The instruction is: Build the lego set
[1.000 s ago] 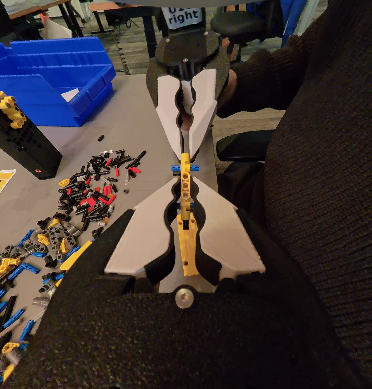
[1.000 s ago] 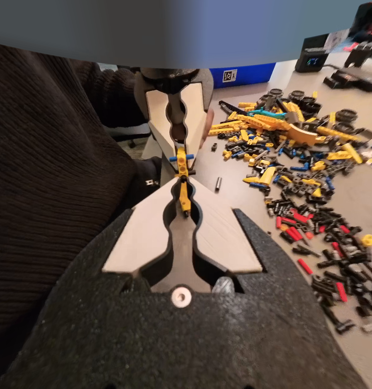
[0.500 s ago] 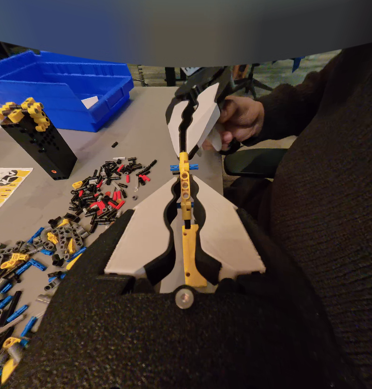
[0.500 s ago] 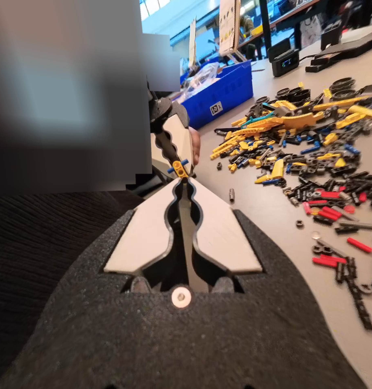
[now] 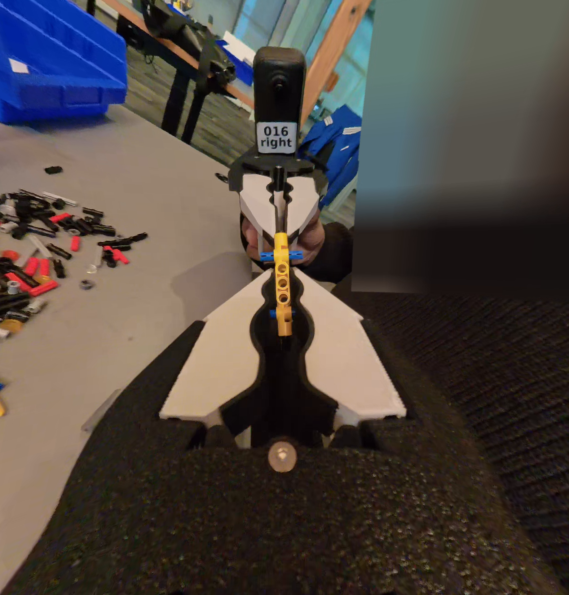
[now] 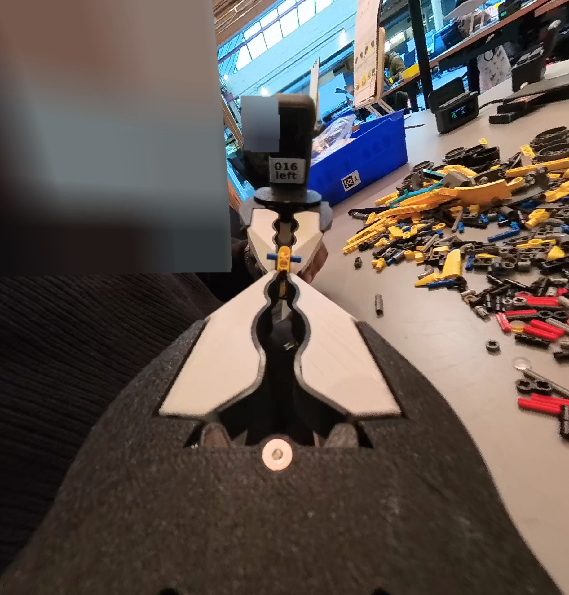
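Both grippers meet tip to tip just off the table edge, above the person's dark knitted sweater (image 5: 486,402). Seen from its own camera, the left gripper (image 5: 281,273) has its white fingers (image 5: 231,347) closed narrowly on a yellow perforated beam (image 5: 282,286), which lies along the slot between them with a short blue pin (image 5: 272,313) through its near end. At twelve o'clock from it the right gripper (image 5: 280,238) points back, jaws nearly together on the beam's far end, just past a blue cross axle (image 5: 266,256) that sticks out to both sides. A hand (image 5: 309,244) shows behind those far fingers, and a black camera with a white label stands above them.

From the right wrist camera the same beam (image 6: 284,259) sits pinched at the tips of the near fingers (image 6: 334,351), with the left gripper (image 6: 284,249) gripping it at twelve o'clock.

On the grey table (image 5: 141,322), at nine to ten o'clock of the left view, lies a scatter of black and red pins (image 5: 45,244); a blue bin (image 5: 51,74) sits at eleven o'clock. In the right view a heap of yellow and black building parts (image 6: 476,231) spreads at two o'clock, red pins (image 6: 540,328) at three o'clock, a second blue bin (image 6: 367,161) at one o'clock.
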`<move>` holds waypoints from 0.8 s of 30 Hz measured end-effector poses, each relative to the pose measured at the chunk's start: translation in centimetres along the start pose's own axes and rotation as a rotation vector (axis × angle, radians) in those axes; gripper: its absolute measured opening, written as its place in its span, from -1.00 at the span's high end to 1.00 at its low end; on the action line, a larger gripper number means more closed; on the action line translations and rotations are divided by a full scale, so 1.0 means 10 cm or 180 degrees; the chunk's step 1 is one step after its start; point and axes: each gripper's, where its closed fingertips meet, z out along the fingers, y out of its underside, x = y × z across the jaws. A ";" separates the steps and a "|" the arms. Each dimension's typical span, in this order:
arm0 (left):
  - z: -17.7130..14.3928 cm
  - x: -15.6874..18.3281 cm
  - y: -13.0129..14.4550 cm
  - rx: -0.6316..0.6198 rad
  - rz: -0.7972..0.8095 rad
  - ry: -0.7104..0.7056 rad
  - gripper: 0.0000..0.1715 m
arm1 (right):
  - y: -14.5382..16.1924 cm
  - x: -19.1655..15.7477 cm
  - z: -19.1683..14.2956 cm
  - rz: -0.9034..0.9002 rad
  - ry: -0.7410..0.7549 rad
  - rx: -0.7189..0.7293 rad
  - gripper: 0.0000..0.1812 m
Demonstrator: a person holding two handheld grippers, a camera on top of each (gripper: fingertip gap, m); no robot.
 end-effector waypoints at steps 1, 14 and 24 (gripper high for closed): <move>0.00 0.01 -0.01 0.0026 -0.0046 0.0029 0.93 | -0.01 -0.01 0.00 0.0022 -0.0019 0.0025 0.99; 0.01 -0.10 0.07 -0.0245 0.0475 -0.0520 0.93 | 0.05 0.06 0.02 0.0316 -0.0182 0.0120 0.95; 0.00 -0.12 0.13 -0.0390 0.0666 -0.0695 0.93 | 0.16 0.08 0.02 -0.0247 0.0169 -0.0279 0.94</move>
